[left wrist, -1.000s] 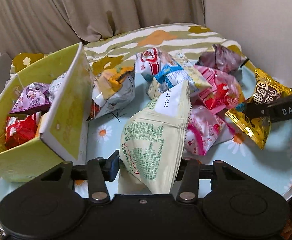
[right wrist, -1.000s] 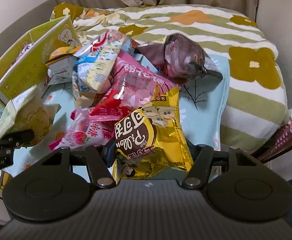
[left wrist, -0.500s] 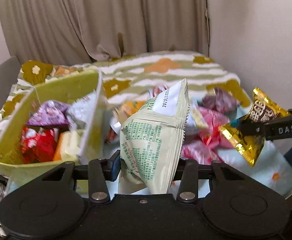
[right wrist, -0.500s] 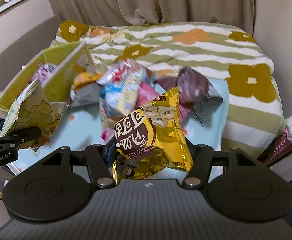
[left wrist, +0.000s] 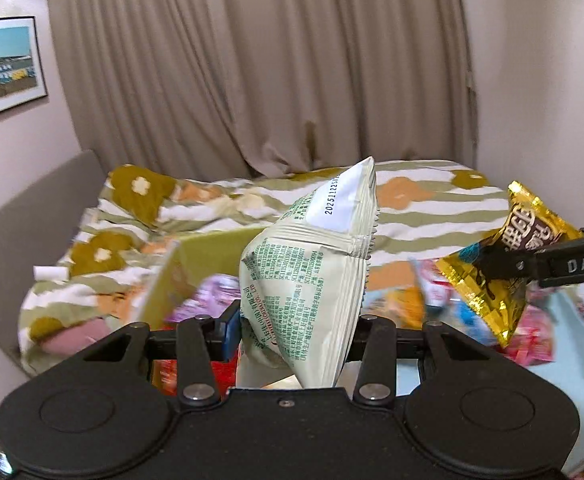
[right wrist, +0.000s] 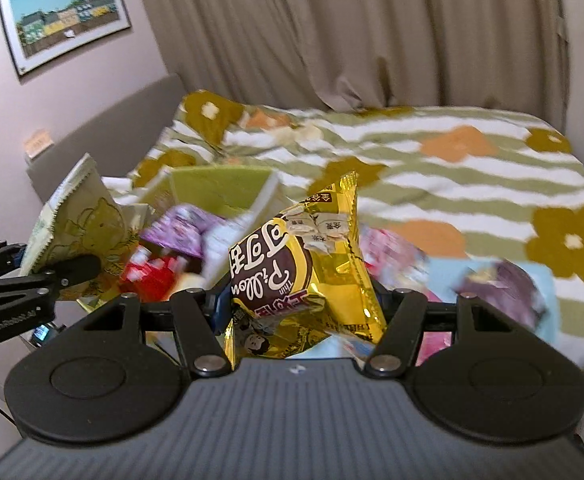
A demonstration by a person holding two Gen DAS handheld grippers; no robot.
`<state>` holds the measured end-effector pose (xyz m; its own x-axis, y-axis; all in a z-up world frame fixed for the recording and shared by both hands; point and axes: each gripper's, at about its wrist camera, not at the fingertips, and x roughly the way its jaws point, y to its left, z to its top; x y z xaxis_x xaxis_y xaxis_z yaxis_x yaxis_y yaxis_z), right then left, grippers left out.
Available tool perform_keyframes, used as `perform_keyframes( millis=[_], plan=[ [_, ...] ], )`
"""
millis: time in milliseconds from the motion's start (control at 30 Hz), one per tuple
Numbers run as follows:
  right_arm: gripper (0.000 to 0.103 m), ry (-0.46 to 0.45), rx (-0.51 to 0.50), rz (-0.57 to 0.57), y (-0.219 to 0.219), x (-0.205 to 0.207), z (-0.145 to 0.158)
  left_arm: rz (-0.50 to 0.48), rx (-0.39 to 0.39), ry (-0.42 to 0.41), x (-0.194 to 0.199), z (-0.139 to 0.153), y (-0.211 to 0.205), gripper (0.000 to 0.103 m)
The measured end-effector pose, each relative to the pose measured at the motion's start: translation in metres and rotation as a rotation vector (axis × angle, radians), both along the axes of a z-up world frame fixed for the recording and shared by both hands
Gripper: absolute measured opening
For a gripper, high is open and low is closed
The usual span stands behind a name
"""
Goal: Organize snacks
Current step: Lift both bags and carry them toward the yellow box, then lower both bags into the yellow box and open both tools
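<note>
Pale green foil packet (left wrist: 312, 280) stands upright, long axis 6-to-12 o'clock, clamped at its lower part in the left gripper (left wrist: 296, 330); back panel shows green print and a white patch reading "2025 1122". Gold packet (right wrist: 308, 276) marked "Pillow", long axis toward 1 o'clock, is pinched in the right gripper (right wrist: 300, 312). Both hang above the green box (right wrist: 216, 190) and blurred loose snacks (left wrist: 532, 332), with the green box at 10 o'clock in right wrist view

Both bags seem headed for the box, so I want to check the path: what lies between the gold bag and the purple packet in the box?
In the right wrist view, only the box's pale wall stands between the gold bag and the purple packet.
</note>
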<state>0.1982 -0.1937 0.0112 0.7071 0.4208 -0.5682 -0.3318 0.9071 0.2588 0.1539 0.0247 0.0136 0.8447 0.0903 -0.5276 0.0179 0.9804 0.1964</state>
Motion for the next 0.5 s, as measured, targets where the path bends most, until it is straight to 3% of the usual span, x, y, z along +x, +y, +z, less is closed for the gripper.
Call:
perform_keyframes(
  millis=[333,367,433,467,500],
  plan=[
    [0.077,0.004,0.005,0.017,0.109,0.05,0.009,-0.008,0.059,0.08,0.048,-0.021,0.087,0.049],
    [0.077,0.012,0.005,0.011,0.119,0.055,0.008,-0.016,0.065,0.099,0.052,-0.025,0.092,0.053],
    [0.077,0.028,0.004,-0.006,0.134,0.06,0.006,-0.038,0.06,0.138,0.059,-0.035,0.103,0.072],
    [0.077,0.037,0.002,-0.018,0.142,0.064,0.005,-0.046,0.053,0.147,0.06,-0.038,0.106,0.095],
    [0.077,0.045,-0.001,-0.029,0.148,0.065,0.003,-0.062,0.046,0.144,0.06,-0.039,0.11,0.103]
  ],
)
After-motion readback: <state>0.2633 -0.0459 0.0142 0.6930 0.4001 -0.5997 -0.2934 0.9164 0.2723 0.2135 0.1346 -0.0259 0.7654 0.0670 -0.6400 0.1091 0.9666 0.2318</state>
